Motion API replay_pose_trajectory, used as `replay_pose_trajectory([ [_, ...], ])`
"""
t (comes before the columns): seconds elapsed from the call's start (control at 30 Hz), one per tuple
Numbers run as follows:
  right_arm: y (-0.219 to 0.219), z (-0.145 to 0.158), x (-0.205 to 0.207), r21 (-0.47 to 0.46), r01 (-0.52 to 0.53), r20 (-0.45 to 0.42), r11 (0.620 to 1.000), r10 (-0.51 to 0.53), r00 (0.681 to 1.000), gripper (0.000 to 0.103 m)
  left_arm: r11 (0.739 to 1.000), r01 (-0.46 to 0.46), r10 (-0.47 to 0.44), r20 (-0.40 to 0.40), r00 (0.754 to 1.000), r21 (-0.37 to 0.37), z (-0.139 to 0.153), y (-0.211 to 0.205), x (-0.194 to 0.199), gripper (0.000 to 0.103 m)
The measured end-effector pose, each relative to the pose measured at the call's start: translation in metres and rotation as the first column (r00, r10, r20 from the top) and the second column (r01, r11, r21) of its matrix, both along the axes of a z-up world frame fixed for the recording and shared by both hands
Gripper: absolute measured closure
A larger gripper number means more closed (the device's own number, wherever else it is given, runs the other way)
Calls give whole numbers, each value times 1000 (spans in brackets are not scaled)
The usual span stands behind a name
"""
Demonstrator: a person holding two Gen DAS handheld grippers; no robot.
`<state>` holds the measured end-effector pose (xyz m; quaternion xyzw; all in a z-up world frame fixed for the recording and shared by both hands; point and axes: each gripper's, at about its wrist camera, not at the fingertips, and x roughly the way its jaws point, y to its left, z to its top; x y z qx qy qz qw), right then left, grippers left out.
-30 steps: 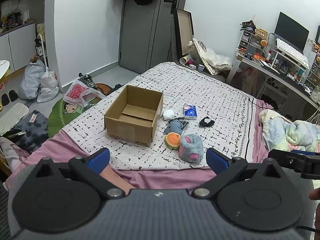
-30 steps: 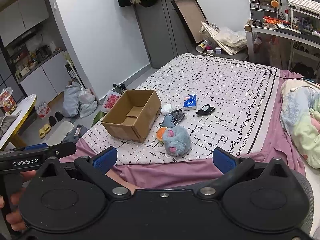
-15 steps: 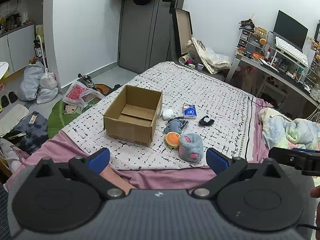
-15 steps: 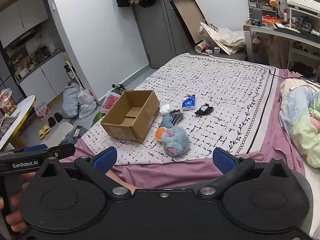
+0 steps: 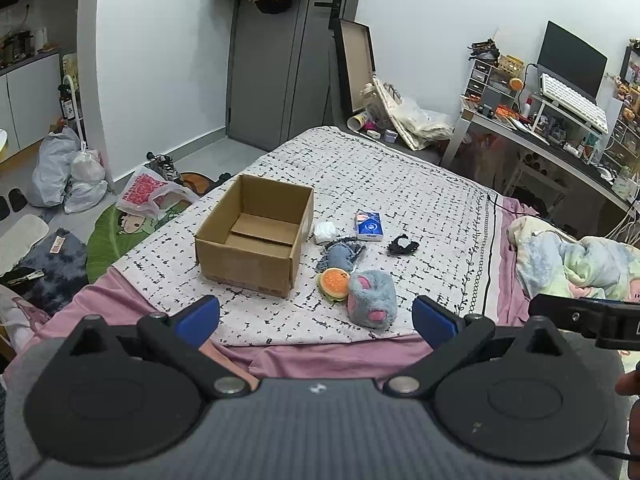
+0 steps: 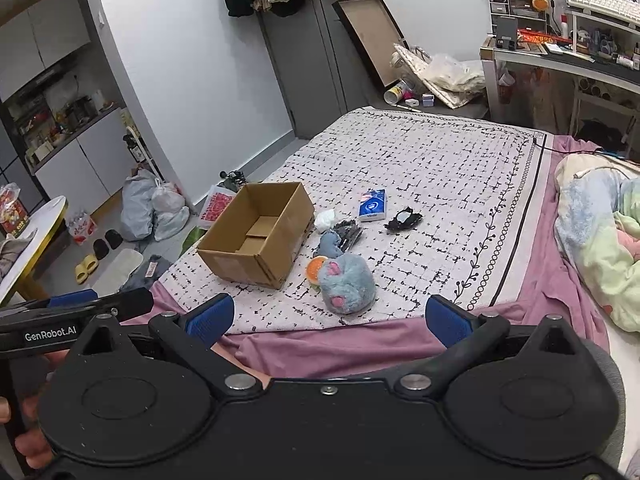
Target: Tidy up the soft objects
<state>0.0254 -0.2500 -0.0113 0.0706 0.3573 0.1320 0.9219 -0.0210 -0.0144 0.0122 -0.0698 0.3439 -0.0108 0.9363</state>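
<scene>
- Against the pictures from a second ago little differs: both views have crept slightly toward the bed [image 5: 400, 184], and the box and toys lie where they lay
- The cardboard box [image 5: 256, 234] stands open and empty near the bed's near-left corner, its flaps folded flat inside
- The grey plush mouse [image 5: 372, 298] lies just to the right of the box, close to the near edge of the patterned blanket [image 5: 420, 200], touching the burger toy [image 5: 333, 283]
- Behind those lie a small blue-grey plush [image 5: 338, 256], a white wad [image 5: 325, 232], a blue tissue pack [image 5: 369, 225] and a black piece [image 5: 402, 246], all toward the middle of the bed
- The left tongs [image 5: 316, 318] hang short of the bed's near edge, blue pads spread wide, gripping nothing; box and mouse lie ahead between their tips
- The right tongs [image 6: 328, 316] are likewise wide apart and empty, the mouse [image 6: 347, 284] straight ahead, well apart from them
</scene>
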Motion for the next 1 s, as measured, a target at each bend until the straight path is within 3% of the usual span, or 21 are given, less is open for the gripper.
replay_pose_trajectory([
  [0.4,-11,-12,15,50,15,7,999,-15,1000,0,1000,-5,5,-9,1000,-25,-11,-3,11,1],
  [1.0,-25,-49,70,109,5,-72,994,3,997,0,997,-40,36,-73,997,-62,-45,-20,63,4],
])
